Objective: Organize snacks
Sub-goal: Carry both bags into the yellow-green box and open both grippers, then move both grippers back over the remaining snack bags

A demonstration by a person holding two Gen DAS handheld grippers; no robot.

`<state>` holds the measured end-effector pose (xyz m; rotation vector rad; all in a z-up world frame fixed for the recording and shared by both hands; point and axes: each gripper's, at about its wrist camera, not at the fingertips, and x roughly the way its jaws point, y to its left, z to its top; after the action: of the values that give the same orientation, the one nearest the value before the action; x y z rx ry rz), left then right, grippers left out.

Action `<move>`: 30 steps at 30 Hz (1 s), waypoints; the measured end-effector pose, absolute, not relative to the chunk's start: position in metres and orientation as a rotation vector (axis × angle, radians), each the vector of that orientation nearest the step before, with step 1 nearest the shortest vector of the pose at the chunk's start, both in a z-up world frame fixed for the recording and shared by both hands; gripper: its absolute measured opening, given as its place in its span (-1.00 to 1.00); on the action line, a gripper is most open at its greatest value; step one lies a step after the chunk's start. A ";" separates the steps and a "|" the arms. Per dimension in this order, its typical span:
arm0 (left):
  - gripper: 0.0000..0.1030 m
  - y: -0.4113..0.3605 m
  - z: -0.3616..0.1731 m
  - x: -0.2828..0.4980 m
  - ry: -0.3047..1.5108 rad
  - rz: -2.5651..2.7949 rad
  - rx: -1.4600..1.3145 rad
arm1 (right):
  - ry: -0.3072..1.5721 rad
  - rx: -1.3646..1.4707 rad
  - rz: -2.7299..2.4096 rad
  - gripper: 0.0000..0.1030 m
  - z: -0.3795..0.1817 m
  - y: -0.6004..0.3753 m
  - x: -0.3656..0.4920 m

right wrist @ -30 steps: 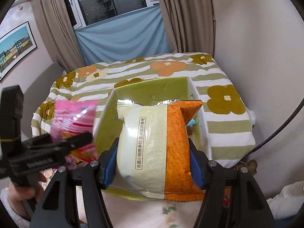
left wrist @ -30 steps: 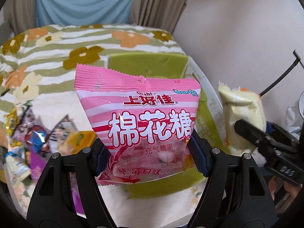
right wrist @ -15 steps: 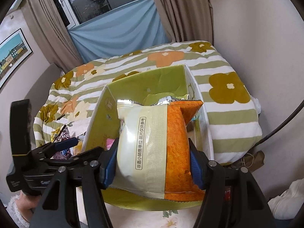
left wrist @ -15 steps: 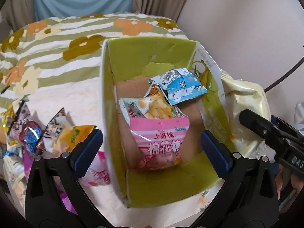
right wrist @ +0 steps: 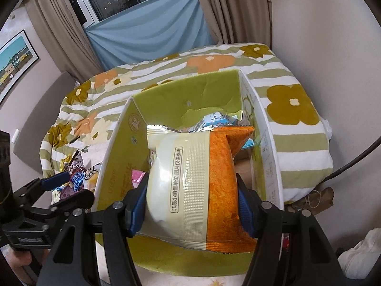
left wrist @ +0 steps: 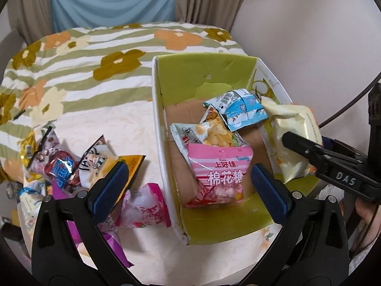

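A green cardboard box [left wrist: 214, 233] stands on the bed; it also shows in the right wrist view [right wrist: 114, 157]. Inside lie a pink marshmallow bag [left wrist: 220, 174], a chips packet [left wrist: 209, 135] and a blue-white packet [left wrist: 238, 109]. My left gripper [left wrist: 188, 188] is open and empty above the box's near left wall. My right gripper [right wrist: 190, 205] is shut on a cream and orange snack bag [right wrist: 188, 181], held over the box's right side; the bag also shows in the left wrist view [left wrist: 290, 138].
A pile of loose snack packets [left wrist: 66, 164] lies on the floral blanket left of the box, with a pink packet [left wrist: 145, 209] near the box wall. A wall stands close on the right. A black cable [right wrist: 352, 164] hangs at the right.
My left gripper has opened and let go of the pink marshmallow bag, which now lies in the box. My right gripper has moved with its bag over the box.
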<state>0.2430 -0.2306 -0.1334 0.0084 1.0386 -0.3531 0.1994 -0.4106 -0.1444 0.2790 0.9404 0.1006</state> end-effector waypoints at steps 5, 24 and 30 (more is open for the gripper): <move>0.97 -0.231 -0.136 0.237 1.035 -0.339 0.022 | 0.928 0.288 0.099 0.84 -0.153 -0.412 0.195; 0.97 -0.249 -0.114 0.196 0.972 -0.327 0.011 | 0.870 0.272 0.142 0.97 -0.130 -0.429 0.155; 0.97 -0.226 -0.094 0.171 0.939 -0.244 0.008 | 0.867 0.275 0.212 0.98 -0.120 -0.430 0.147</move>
<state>0.1707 -0.2262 -0.0937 0.0080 0.9389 -0.2436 0.1467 -0.4297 -0.1201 0.2748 0.8674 0.2116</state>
